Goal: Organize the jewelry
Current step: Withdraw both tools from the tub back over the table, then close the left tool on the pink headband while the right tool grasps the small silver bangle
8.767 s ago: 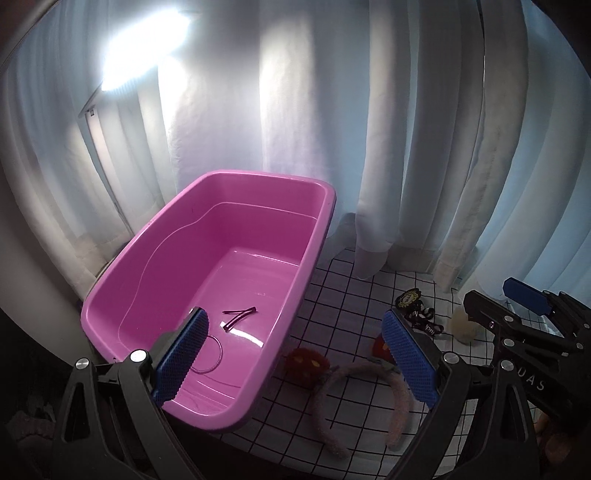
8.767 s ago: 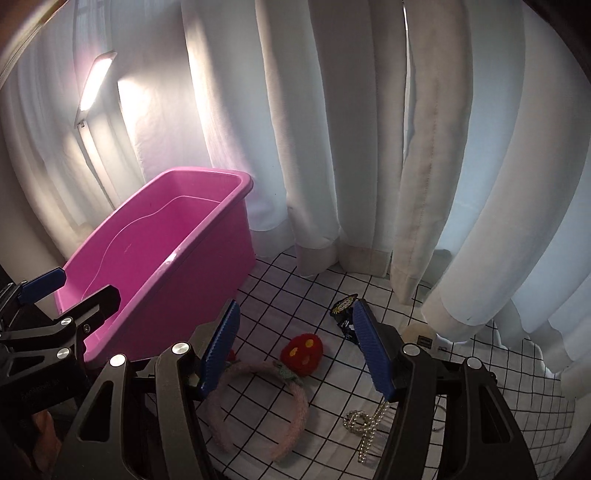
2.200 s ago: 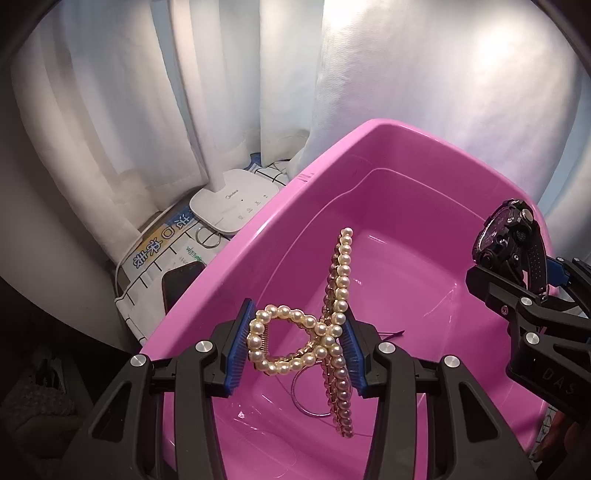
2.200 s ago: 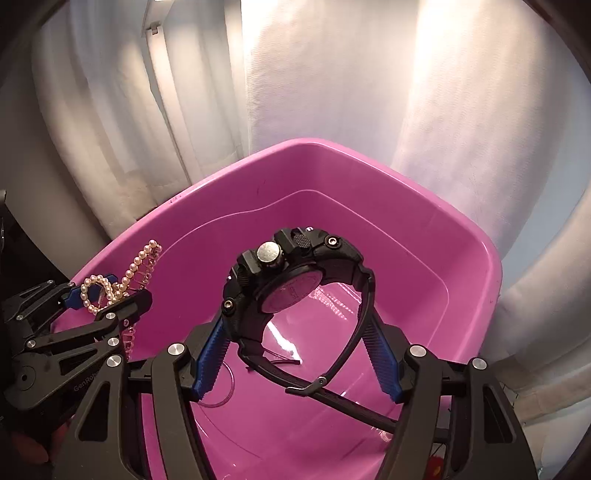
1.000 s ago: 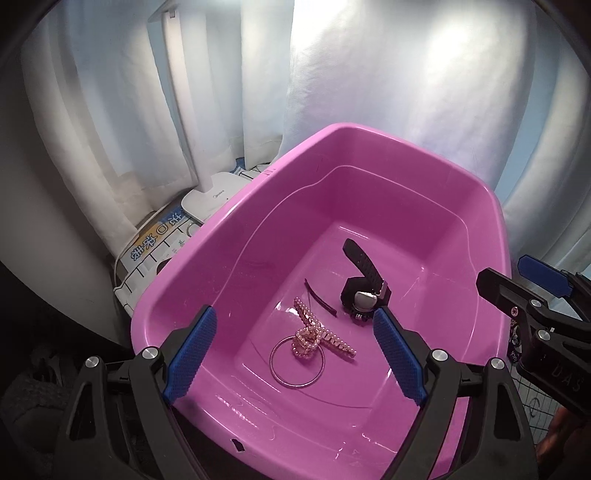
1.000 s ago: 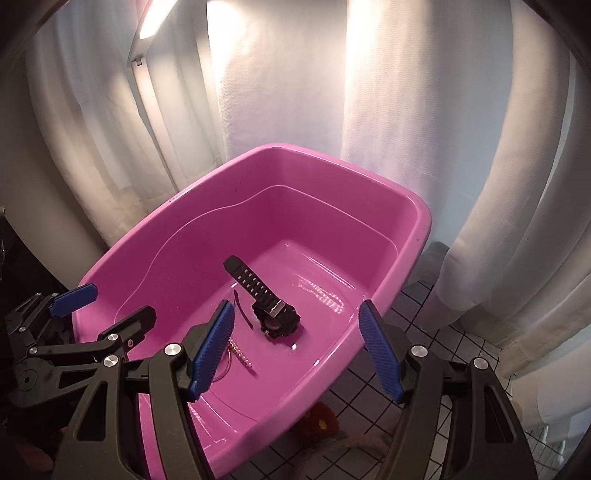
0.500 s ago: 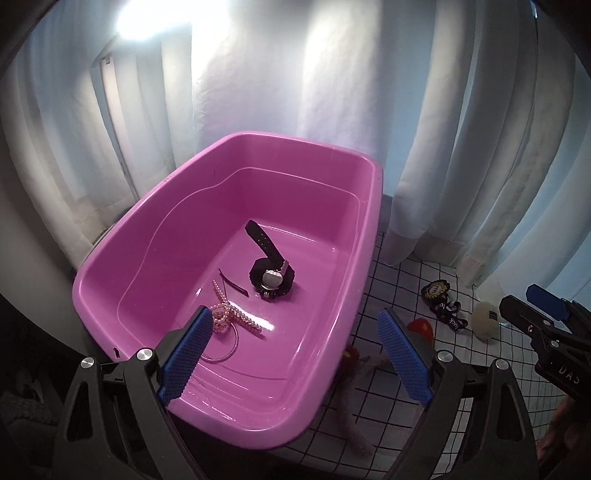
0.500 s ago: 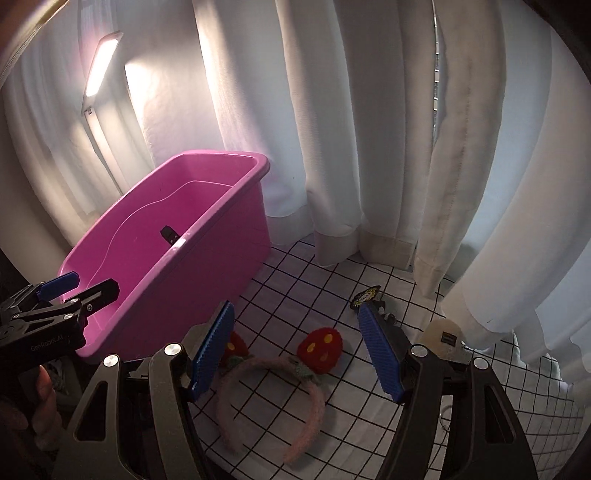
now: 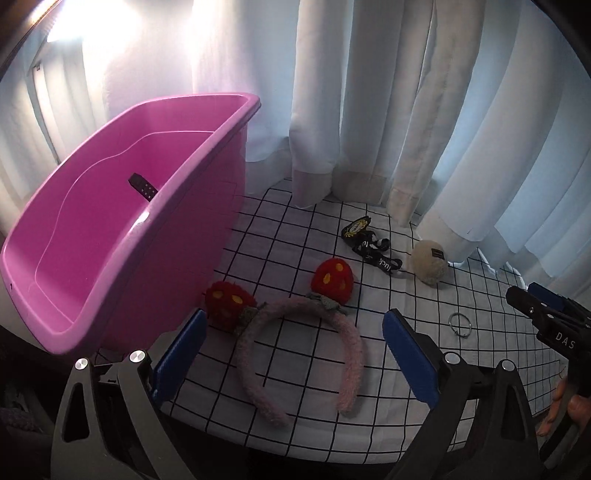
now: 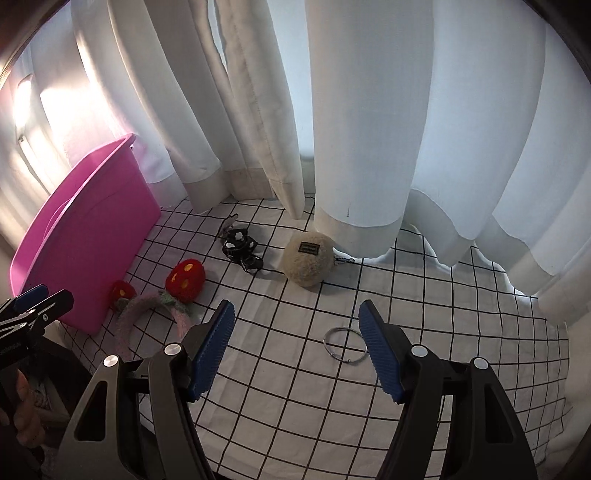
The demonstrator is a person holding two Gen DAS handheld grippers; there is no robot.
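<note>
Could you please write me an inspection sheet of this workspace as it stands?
Surface: white grid-pattern cloth.
Job's things: pink tub with a black strap showing inside; fuzzy headband, metal ring, beige pompom and black lanyard lie on the cloth.
Clutter: nothing seen.
Grippers: left gripper open, empty, over the headband; right gripper open, empty, near the ring.
Cables: nothing seen.
Surroundings: white curtains; lamp.

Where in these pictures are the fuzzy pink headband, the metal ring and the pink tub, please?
Fuzzy pink headband [image 9: 351, 339]: left wrist view, on its right-hand arc.
Metal ring [image 10: 326, 342]: right wrist view, on the left of its wire loop.
Pink tub [image 9: 207, 147]: left wrist view, on its near rim.
</note>
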